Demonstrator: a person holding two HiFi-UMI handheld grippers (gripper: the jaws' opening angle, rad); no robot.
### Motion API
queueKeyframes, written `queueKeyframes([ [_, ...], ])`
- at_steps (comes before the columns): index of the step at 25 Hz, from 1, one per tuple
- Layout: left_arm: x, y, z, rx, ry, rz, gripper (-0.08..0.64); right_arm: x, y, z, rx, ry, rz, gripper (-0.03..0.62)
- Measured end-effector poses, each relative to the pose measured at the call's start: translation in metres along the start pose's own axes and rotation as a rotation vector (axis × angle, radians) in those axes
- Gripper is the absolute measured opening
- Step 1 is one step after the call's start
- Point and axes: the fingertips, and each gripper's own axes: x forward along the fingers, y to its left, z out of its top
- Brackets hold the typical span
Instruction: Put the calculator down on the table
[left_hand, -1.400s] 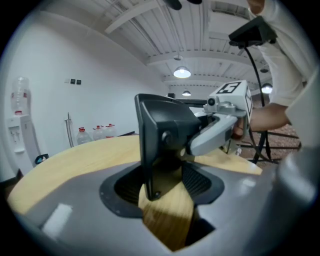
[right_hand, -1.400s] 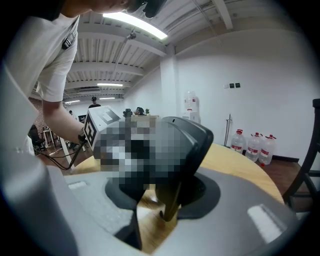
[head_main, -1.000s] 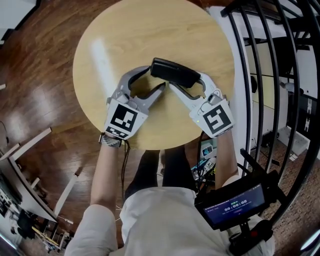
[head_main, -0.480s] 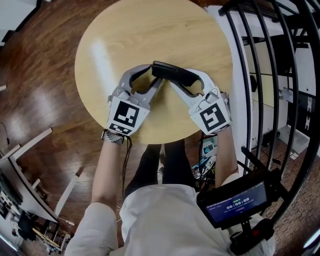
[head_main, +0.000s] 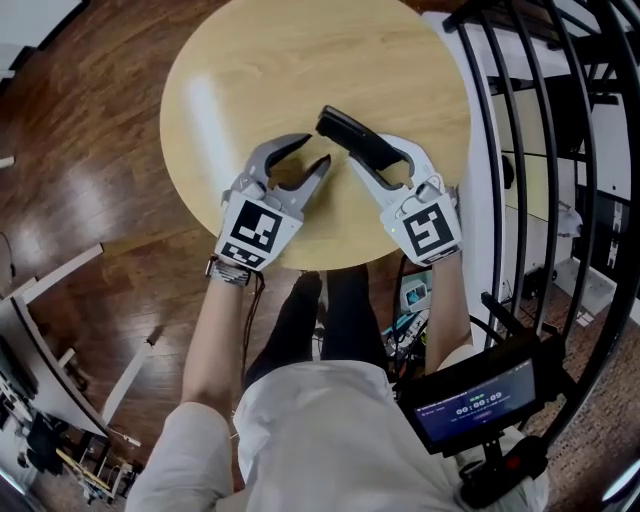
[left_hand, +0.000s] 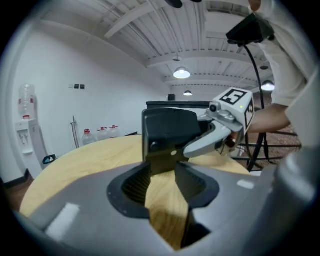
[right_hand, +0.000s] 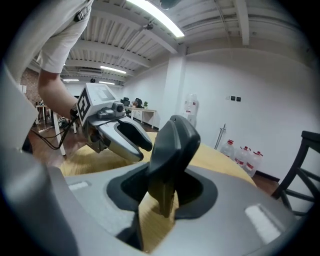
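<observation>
Calculator (head_main: 355, 140): dark, slim body, located over the middle of the round wooden tabletop (head_main: 260, 60), slightly towards its right edge. It runs diagonally, with one end pointing to the far left and the other end lying inside the right gripper (head_main: 368, 152). In the right gripper view it stands on its long edge, tilted, with its narrow side facing the camera. No view shows whether its lower edge touches the tabletop.

Right gripper: the fingers are clamped on the calculator, one pad on each broad face. The marker cube faces up, close to the near edge of the tabletop.

Left gripper (head_main: 312, 152): the fingers are spread and have just been closing, and nothing is pinched between them. Bare wood shows through the gap in the left gripper view. The calculator's far-left end sits just beyond the fingertips and is wider than the gap. The gripper body lies over the near-left part of the tabletop. It is angled towards the right gripper, so the two form a V that opens towards the person.

Surroundings:
- A dark wooden floor (head_main: 80, 150) runs along the left side.
- A black metal rack (head_main: 520, 150) stands beyond the right edge of the tabletop.
- A small lit screen (head_main: 470, 400) sits at the person's right side.
- A wristwatch (head_main: 228, 272) is on the left wrist.
</observation>
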Motion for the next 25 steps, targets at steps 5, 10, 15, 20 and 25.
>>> queueKeyframes([
  [5,-0.002,0.003,0.009,-0.070,-0.013,-0.006,0.180,0.003,0.002,-0.001,-0.046,0.021,-0.001,0.130],
  [10,-0.003,-0.001,0.011,-0.004,0.006,-0.050,0.223,-0.001,0.009,-0.005,-0.081,0.038,0.013,0.130],
  [15,-0.008,0.000,0.021,0.018,-0.027,-0.138,0.264,0.001,0.013,-0.005,-0.117,0.049,0.018,0.130],
  [20,-0.010,-0.003,0.023,0.060,-0.024,-0.201,0.290,0.001,0.016,-0.003,-0.126,0.037,0.037,0.130],
  [25,-0.014,0.007,0.018,0.041,-0.038,-0.146,0.209,0.005,0.019,-0.003,-0.143,0.047,0.046,0.130],
])
